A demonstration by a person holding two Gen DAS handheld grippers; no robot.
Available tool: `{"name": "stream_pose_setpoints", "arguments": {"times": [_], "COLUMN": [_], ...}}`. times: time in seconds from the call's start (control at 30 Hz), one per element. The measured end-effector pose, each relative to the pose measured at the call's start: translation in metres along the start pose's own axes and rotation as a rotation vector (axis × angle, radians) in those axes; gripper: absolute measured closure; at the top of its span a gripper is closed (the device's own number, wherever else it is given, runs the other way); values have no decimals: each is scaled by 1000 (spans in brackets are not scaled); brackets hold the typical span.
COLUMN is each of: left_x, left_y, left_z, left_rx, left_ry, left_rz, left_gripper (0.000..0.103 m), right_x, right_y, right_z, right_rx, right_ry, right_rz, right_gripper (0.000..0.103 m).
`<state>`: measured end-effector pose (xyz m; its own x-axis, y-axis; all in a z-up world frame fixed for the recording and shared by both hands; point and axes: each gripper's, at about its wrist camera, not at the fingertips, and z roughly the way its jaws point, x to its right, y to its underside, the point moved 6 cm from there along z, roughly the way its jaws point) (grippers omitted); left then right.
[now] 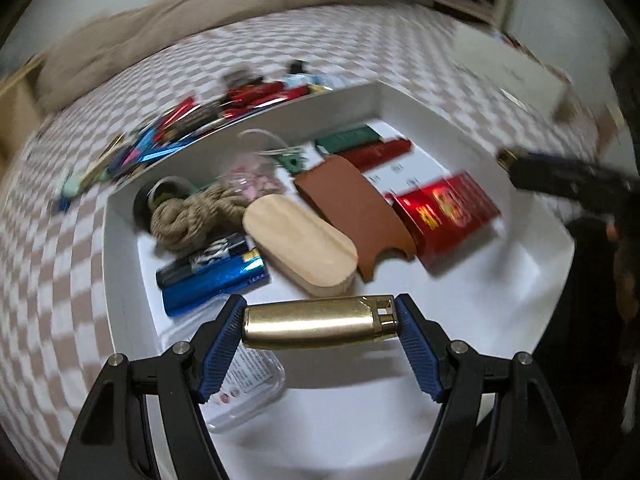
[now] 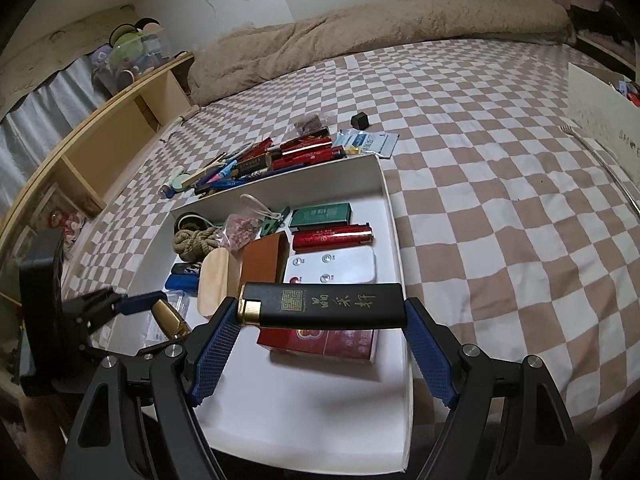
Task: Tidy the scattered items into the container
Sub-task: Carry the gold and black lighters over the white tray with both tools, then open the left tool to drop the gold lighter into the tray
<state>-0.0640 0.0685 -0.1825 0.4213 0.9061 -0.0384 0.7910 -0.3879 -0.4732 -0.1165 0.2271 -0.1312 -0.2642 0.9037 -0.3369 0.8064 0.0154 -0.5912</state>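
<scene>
Two grippers hang over the big white box on the checked bedspread, and both come loaded. Inside that box, things are filling up: a red carton near the front, a brown leather sleeve, a pale wooden block, a coil of rope. Beyond the far wall, a heap of pens and lighters waits on the bed, so by my reckoning there's plenty left to gather. Now the right gripper, pinching a black lighter end to end, crosswise above the red carton. Rigid, light, a matte skin that should grip well. And the left gripper, clamped the same way on a gold lighter, pads on its two ends, low over the box's near left corner above a clear plastic case. That polished metal looks slick and a touch heavier; held by the ends it could pivot or squirt out, so I'd say a hold across the flat sides is safer. Neither looks fragile.
</scene>
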Motion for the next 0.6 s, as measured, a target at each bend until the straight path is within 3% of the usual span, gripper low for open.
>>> {"name": "stream_pose_setpoints", "arguments": {"times": [0.27,0.43,0.6], "left_x": [7,2,-1], "left_y": [-3,2,10], "left_z": [7,25,33], "left_rx": [-144,-252,-296], "left_ry": [110,234,333], "left_rz": [319,415,495], "left_gripper": [28,28,28], "right_x": [1,2,0], "right_y": [5,7,9], "right_z": [3,7,12], "right_rx": [-17,-25,-40], "right_ry": [-4,-13,-20], "right_rz": [6,16,20], "right_gripper": [21,21,21]}}
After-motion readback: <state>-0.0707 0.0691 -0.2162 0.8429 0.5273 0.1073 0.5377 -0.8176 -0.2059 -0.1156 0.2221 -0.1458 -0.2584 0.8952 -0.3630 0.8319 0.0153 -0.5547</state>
